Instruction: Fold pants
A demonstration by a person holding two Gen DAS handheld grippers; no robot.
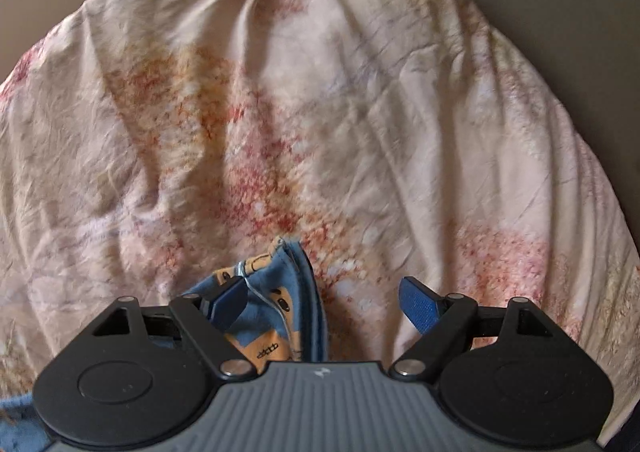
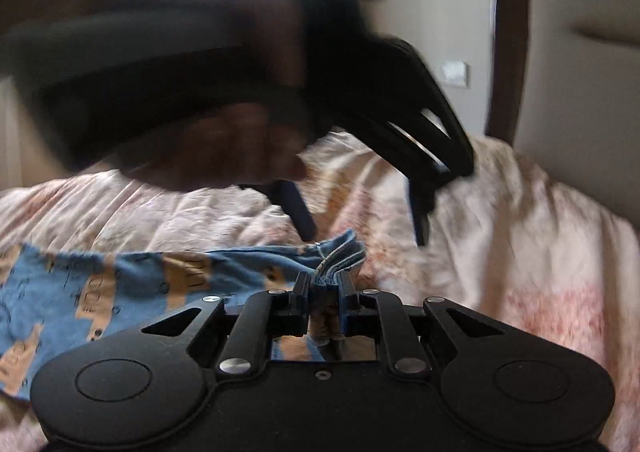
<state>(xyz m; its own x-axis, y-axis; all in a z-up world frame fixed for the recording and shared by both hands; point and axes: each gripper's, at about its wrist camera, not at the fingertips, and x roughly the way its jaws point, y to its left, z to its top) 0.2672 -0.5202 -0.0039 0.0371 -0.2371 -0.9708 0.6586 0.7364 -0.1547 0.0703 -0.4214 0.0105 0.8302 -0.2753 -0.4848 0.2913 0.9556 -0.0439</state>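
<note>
Right gripper (image 2: pixel 325 292) pinches blue printed cotton pants (image 2: pixel 120 284) hem; only its view shows left gripper (image 2: pixel 362 226) hovering wide, empty, over the bed's floral sheet (image 2: pixel 520 232).

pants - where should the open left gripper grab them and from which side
Take the stitched hem corner of the pants, coming down from above. That edge is bunched and raised off the bedsheet, between the open left gripper fingers; the right gripper already pinches beside it.
</note>
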